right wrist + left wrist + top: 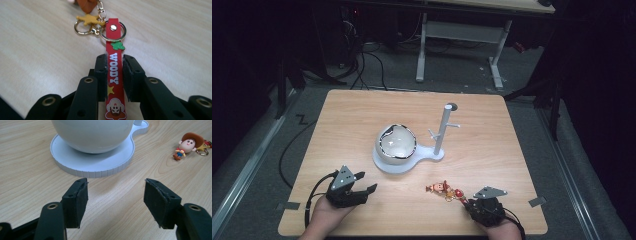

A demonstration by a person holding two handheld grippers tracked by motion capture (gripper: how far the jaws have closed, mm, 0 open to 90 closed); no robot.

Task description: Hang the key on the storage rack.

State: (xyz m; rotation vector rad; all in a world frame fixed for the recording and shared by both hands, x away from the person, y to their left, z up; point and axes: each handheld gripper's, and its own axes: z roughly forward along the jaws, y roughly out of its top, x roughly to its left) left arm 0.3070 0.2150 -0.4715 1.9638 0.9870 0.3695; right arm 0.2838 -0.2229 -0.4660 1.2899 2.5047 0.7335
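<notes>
A Woody keychain lies on the table: a small cowboy figure (pixel 438 188) (pixel 188 144) joined by gold rings (pixel 113 32) to a red strap (pixel 114 75) printed "WOODY". My right gripper (pixel 467 201) (pixel 114 65) is shut on that strap near the table's front right, the strap pinched flat between the two pads. My left gripper (pixel 364 182) (pixel 115 200) rests open at the front left, with nothing between its fingers. It points toward a white bowl (pixel 397 142) (pixel 93 133) that sits on a white stand base (pixel 384 164) (pixel 97 166).
A white post (pixel 443 127) with short pegs rises from the stand base behind the bowl. The wooden table (pixel 352 110) has bare room to the left and back. Beyond its far edge are cables and a desk frame (pixel 462 32) on the floor.
</notes>
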